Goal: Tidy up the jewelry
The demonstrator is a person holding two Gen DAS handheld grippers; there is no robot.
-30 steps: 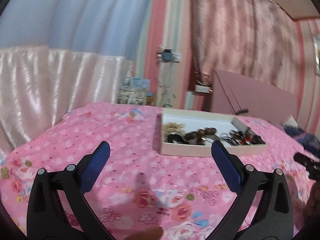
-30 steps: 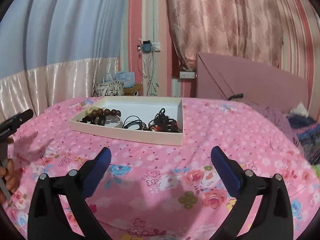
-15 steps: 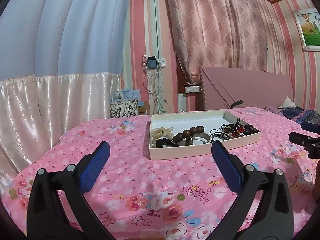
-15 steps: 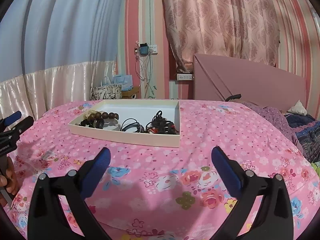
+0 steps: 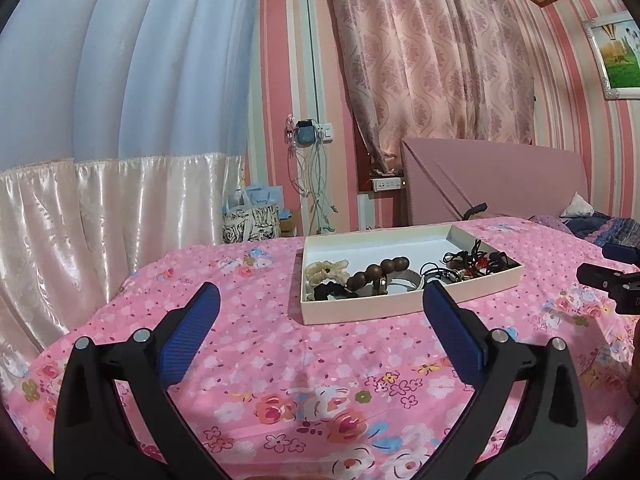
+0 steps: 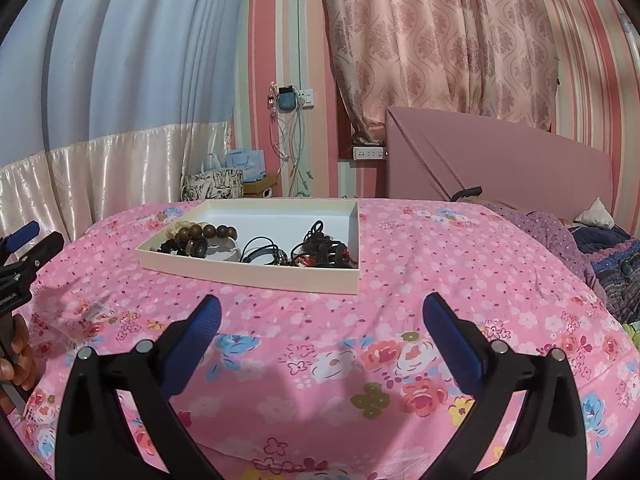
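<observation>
A shallow cream tray lies on the pink floral bedspread. It holds a brown bead bracelet, a pale cream bracelet, a silver bangle and a tangle of black cords. My left gripper hovers open in front of the tray's near left corner, with nothing between its fingers. My right gripper stands open just short of the tray's near side, also empty. Each gripper shows at the edge of the other's view.
The pink floral bedspread spreads all round the tray. A pink headboard and dark bedding sit to the right. Bags and hanging cables stand by the striped wall behind. A hand holds the left gripper's handle.
The left gripper's view has tilted up and swung right, so the tray sits closer to its centre. The right gripper has crept slightly nearer the tray. Both stay open.
</observation>
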